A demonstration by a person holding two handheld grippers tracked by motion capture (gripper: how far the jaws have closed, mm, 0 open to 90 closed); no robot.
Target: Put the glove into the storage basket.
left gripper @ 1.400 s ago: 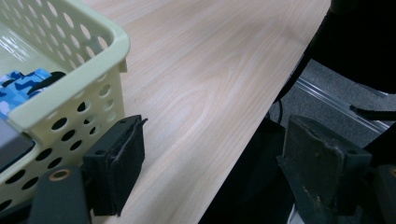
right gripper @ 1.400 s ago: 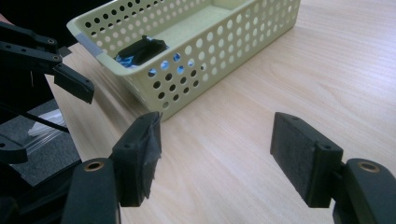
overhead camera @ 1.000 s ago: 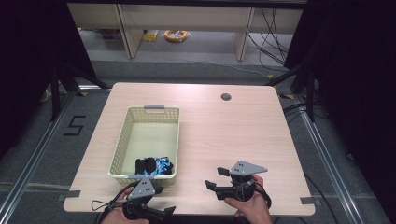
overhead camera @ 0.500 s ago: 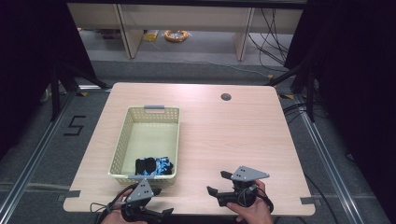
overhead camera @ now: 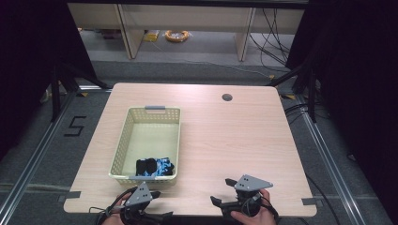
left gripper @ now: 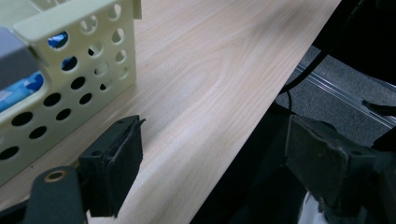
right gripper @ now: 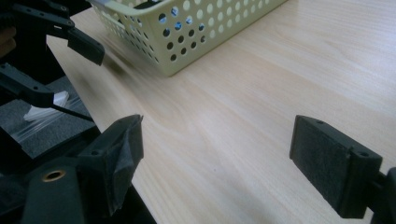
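A pale yellow perforated basket [overhead camera: 121, 145] stands on the left half of the wooden table [overhead camera: 234, 136]. A bundle of black and blue cloth [overhead camera: 154, 167] lies at its near end, and the blue cloth [left gripper: 18, 91] shows through the holes in the left gripper view. My left gripper [overhead camera: 161, 205] sits at the table's near edge just in front of the basket [left gripper: 70, 70], open and holding nothing [left gripper: 219, 163]. My right gripper [overhead camera: 221, 192] is near the front edge right of the basket [right gripper: 187, 28], jaws wide apart over bare wood [right gripper: 219, 149]. It faces the left gripper [right gripper: 70, 42].
A round cable hole [overhead camera: 227, 97] is in the table's far side. The table's near edge [left gripper: 243, 140] drops off right by both grippers. Shelving and cables stand beyond the far edge. Metal floor rails run along both sides.
My right gripper has drawn back a little toward the near edge of the table. The left gripper and the basket have stayed put.
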